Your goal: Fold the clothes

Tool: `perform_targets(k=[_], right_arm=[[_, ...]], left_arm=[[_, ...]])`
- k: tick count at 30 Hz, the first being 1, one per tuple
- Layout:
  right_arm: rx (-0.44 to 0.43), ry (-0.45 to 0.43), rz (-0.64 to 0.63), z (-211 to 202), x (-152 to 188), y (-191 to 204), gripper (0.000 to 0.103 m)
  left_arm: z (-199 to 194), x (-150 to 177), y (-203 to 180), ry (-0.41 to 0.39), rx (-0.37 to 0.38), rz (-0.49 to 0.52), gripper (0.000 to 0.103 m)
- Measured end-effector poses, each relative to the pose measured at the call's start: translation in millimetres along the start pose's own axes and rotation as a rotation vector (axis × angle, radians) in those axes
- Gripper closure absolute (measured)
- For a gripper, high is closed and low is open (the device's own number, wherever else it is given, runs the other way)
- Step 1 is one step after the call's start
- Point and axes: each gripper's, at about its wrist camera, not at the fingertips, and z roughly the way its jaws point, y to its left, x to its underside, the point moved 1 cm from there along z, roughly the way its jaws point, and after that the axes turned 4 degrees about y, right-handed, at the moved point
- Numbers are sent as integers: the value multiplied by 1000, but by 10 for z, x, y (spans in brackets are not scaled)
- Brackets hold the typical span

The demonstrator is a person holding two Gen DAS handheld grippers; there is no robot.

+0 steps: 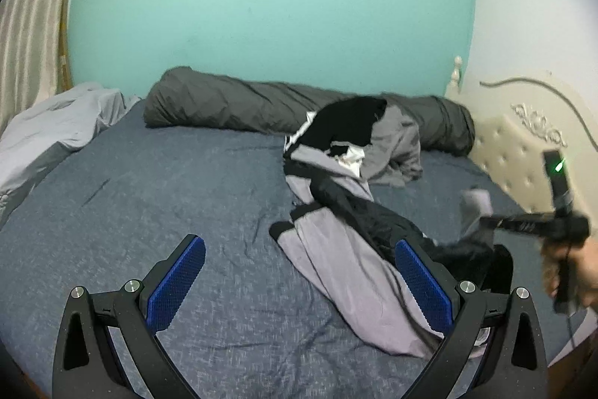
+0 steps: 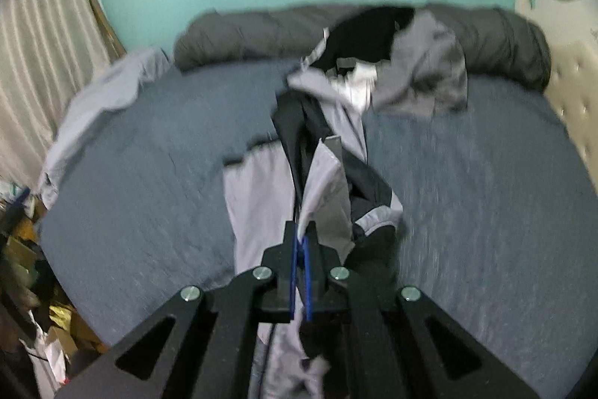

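A crumpled lilac-grey and black garment [image 1: 336,260] lies stretched across the blue bed sheet [image 1: 149,204], trailing from a heap of clothes [image 1: 358,137] at the back. My left gripper [image 1: 299,272] is open and empty, low over the sheet, its right finger just left of the garment. My right gripper [image 2: 301,242] is shut on an edge of the garment [image 2: 321,182] and lifts it; the view is blurred. The right gripper also shows at the right edge of the left wrist view [image 1: 489,223], held by a hand.
A rolled dark grey duvet [image 1: 261,107] lies along the teal wall. A pale grey pillow [image 1: 56,126] sits at the left. A cream tufted headboard [image 1: 523,152] stands at the right. Clutter [image 2: 22,268] lies on the floor left of the bed.
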Motion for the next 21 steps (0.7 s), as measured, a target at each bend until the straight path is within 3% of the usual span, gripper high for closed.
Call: perform_targets(k=[6, 9, 11, 13, 17, 21], right_arm=[[-12, 148, 26, 747, 352, -120, 95], [6, 128, 66, 732, 419, -258, 77], [-13, 67, 129, 549, 480, -407, 54], [-33, 6, 192, 367, 542, -555, 42], [-9, -49, 239, 101, 693, -795, 41], [71, -17, 374, 138, 970, -1241, 41]], left_arm=[[259, 157, -39, 60, -11, 22, 0], [332, 188, -25, 71, -16, 26, 0], [365, 197, -20, 77, -15, 21, 0], [396, 214, -19, 83, -11, 15, 0], [410, 238, -62, 87, 1, 15, 0], [410, 238, -111, 91, 8, 21, 0]])
